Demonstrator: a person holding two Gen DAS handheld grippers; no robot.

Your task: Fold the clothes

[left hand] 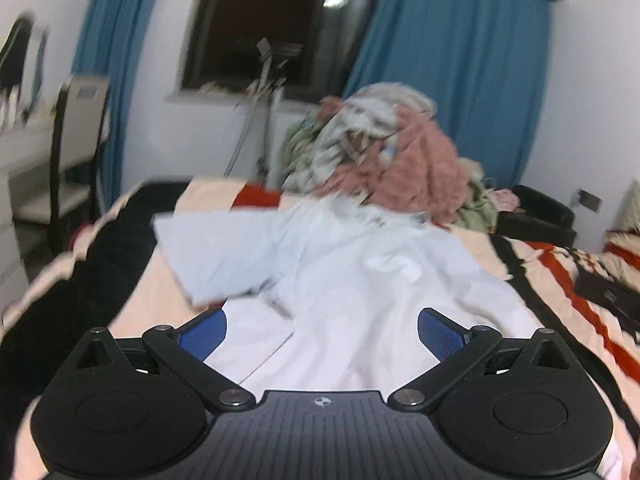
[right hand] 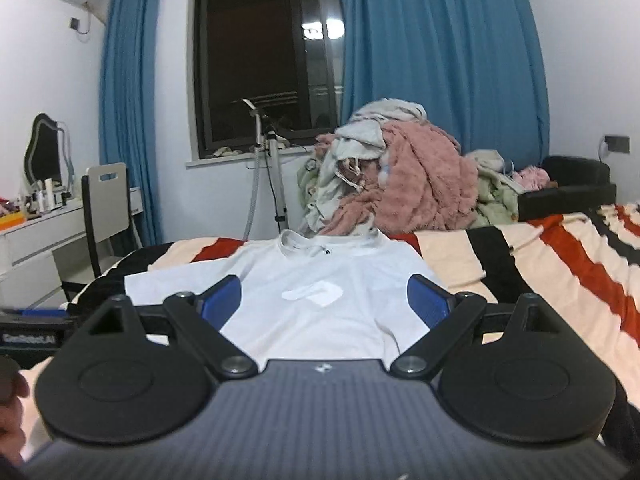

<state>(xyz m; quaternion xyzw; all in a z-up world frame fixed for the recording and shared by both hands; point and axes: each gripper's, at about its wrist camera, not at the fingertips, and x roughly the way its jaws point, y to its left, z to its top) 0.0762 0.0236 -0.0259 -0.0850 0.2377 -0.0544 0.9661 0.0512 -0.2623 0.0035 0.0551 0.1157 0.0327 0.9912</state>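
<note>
So the white shirt is laid out flat on the striped bed, collar pointing toward the window end, right in front of both grippers. From the right wrist view it looks pretty smooth, chest logo up, body spread out. In the left wrist view 1 sleeve sticks out to the side, unfolded, and the shirt there is a bit rumpled, though that view is blurry so I wouldn't swear to details.

Left gripper: jaws wide apart, nothing in them, shirt fabric just lies below and between. Right gripper: same deal, jaws spread wide, empty, hovering over the lower half of the shirt.

Progress-wise I'd say basically at the start for this piece. It's spread, which is the prep, but I see 0 folds in it: sleeves not brought in, body not doubled over. And behind it there's a big pile of pink, green and grey clothes heaped at the far side of the bed, none of it folded. No stack of finished items visible anywhere. Lots left to do.
</note>
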